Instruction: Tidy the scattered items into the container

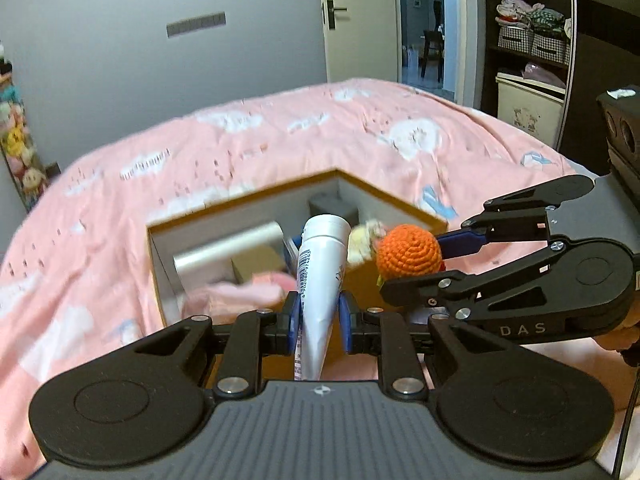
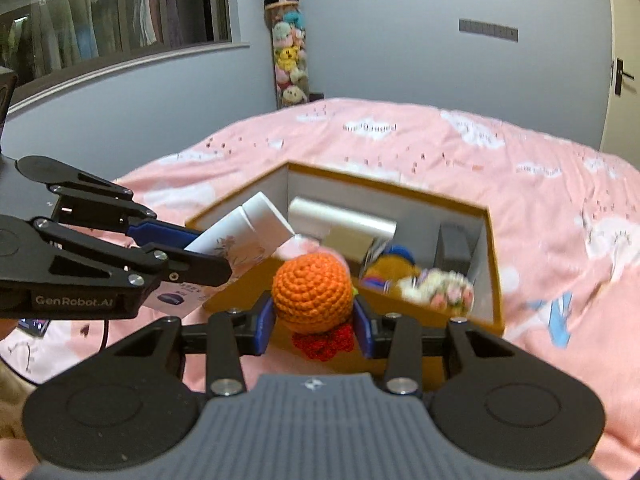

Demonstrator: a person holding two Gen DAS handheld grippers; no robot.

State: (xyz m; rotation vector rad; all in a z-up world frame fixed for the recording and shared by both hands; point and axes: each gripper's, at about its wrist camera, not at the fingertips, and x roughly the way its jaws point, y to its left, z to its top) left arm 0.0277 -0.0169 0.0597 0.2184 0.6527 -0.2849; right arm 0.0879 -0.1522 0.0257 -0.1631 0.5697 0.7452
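We carry two things toward the open box (image 1: 280, 196) that sits on the pink bed cover (image 1: 120, 208), and the step in hand looks like bringing both over its rim and letting them drop inside. To do it well, we judge that each item should be clearly past the near wall before release, that the long tube should go in tip-first or laid flat beside the things already there, and that our two tools should stay apart, since they hang close together over the same corner. The left tongs (image 1: 318, 320) are clenched narrowly on a white tube (image 1: 320, 276), which stands up between the blue pads with its cap end toward the box. The right tongs (image 2: 314, 322) stand somewhat wider and grasp an orange crocheted ball (image 2: 312, 292), a red crocheted piece (image 2: 324, 342) hanging under it. The box already holds a pale cylinder (image 2: 340, 218), a dark block (image 2: 454, 246), something pink and soft and a small plush; it is fairly full, so room is tight.
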